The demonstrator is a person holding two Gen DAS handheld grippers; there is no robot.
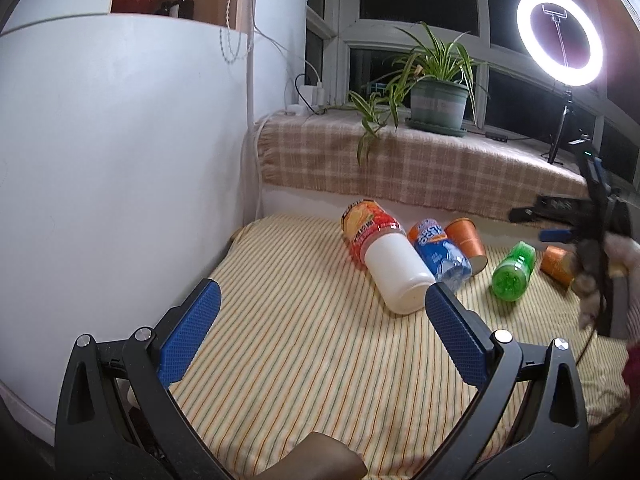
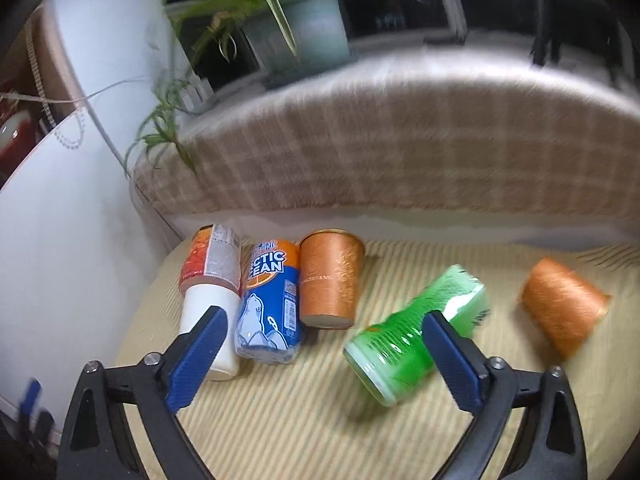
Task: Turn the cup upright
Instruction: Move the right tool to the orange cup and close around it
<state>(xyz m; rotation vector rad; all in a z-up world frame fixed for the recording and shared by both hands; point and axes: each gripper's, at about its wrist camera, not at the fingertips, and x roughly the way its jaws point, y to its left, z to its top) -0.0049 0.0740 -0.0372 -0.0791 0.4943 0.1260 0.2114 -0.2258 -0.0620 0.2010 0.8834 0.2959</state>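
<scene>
Left gripper [image 1: 320,308] jaws apart | right gripper [image 2: 324,344] jaws apart | striped cloth [image 1: 304,360] centre | toppled cups [image 2: 330,280] mid-frame | window ledge [image 1: 420,164] upper right

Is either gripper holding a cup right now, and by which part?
Nothing is held. The left gripper and right gripper both have open jaws with nothing between them; both orange cups lie untouched on the striped cloth.

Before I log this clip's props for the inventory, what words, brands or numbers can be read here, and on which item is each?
"CTIC" over "EAN": the blue can lying on the striped cloth; its first letters are turned out of sight.
"NGZHUANG": the side of the orange cup next to that can, start cut off.
Red-labelled white bottle: grey panel of print, too small to read.
Green bottle: dark lettering, blurred.
Far orange cup: no text readable.
</scene>
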